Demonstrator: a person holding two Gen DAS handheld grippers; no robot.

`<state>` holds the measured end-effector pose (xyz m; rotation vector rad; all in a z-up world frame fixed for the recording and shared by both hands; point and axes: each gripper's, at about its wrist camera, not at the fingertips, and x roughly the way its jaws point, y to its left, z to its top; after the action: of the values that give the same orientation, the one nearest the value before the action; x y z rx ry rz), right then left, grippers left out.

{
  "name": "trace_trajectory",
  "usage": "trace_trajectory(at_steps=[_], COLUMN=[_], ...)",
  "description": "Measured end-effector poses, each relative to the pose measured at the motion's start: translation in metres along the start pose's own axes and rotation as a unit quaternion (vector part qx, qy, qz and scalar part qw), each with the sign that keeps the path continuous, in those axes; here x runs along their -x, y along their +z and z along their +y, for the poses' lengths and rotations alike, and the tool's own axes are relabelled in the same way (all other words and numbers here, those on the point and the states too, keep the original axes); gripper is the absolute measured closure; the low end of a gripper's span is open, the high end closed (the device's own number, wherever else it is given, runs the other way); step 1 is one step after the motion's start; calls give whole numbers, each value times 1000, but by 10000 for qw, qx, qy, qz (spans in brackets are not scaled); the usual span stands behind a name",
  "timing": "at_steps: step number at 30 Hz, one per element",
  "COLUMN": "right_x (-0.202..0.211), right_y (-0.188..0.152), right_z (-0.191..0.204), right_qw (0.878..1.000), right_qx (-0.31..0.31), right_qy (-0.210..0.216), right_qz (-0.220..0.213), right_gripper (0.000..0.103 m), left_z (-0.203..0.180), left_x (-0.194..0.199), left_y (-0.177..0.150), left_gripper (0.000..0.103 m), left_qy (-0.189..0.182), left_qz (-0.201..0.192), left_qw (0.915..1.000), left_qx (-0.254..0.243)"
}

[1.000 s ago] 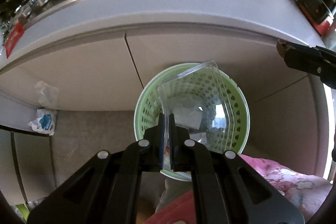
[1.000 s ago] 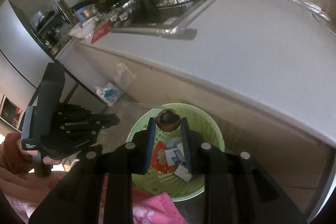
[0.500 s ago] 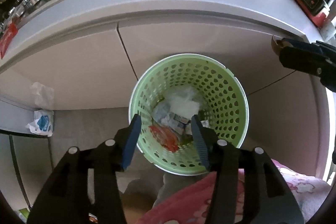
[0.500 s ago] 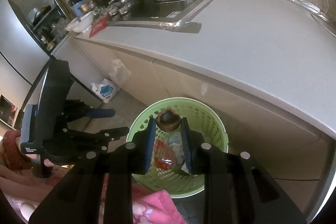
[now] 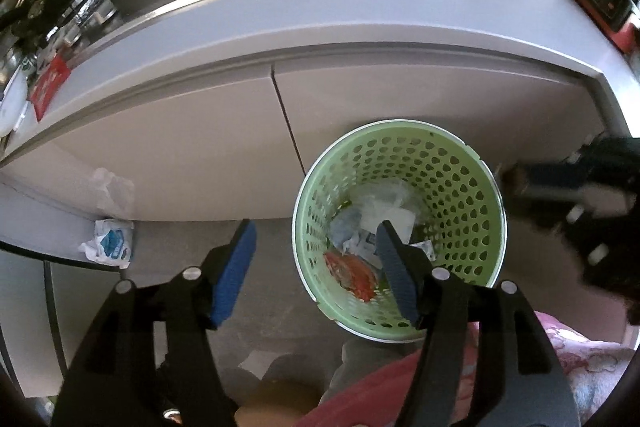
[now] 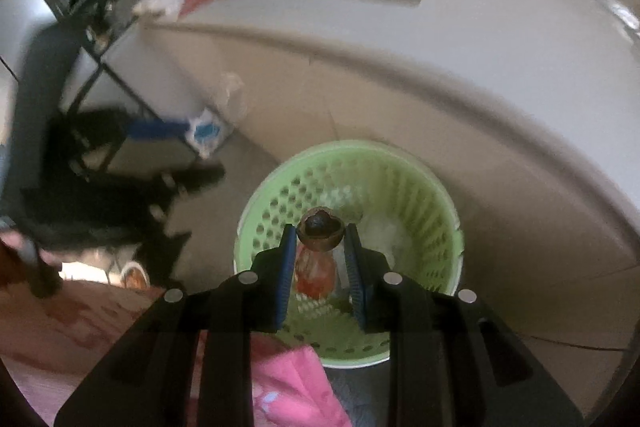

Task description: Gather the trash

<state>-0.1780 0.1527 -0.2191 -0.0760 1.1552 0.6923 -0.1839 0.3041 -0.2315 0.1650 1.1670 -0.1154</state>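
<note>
Wrapper [image 5: 108,242], white and blue, lies crumpled on the floor at the far left of my left wrist view, against the base of the grey cabinets [image 5: 180,143]. Next to the right is my left gripper [image 5: 316,263]. Its 2 blue pads have just been opening and now stand wide apart with nothing between them. The left pad hangs over bare floor; the right pad overlaps the near inside of the bin [image 5: 400,135], a pale green basket with holes in its wall, standing on the floor just in front of the cabinets. Inside I see white paper or plastic, a grey scrap and a red wrapper [image 5: 352,271]. At the far right edge my right gripper [image 5: 560,183] shows as a dark blur beside the bin.

In my right wrist view, which is motion-blurred, the left gripper [image 6: 120,163] is a black shape at the left. At centre, my right gripper [image 6: 321,237] hangs over the bin [image 6: 420,195]. Its jaws have just been opening, yet a small round brown nut shell [image 6: 320,229] sits between the 2 pad tips, touching both, above the bin's contents. A pink cloth [image 6: 280,387] fills the bottom edge.
</note>
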Motion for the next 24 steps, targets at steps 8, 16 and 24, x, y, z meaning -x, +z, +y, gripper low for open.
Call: trace_trajectory(at_steps=[8,16,24], right_x=[-7,16,61], right_y=[-1,10,18], right_z=[-3,-24,-61], right_qw=[9999,9980,9904], right_qx=[-142,-445,-880], right_qy=[-83,-363,-803], right_qz=[47,-253,-703], right_gripper=[22,14,4], left_z=[1,-3,-22], left_x=[0,7,20], left_y=[2,16,52], left_gripper=[42,34,21], left_qy=[19,33,60], left_qz=[-15,-172,-518], left_qw=[10000,9998,9983], left_qx=[63,4,-249])
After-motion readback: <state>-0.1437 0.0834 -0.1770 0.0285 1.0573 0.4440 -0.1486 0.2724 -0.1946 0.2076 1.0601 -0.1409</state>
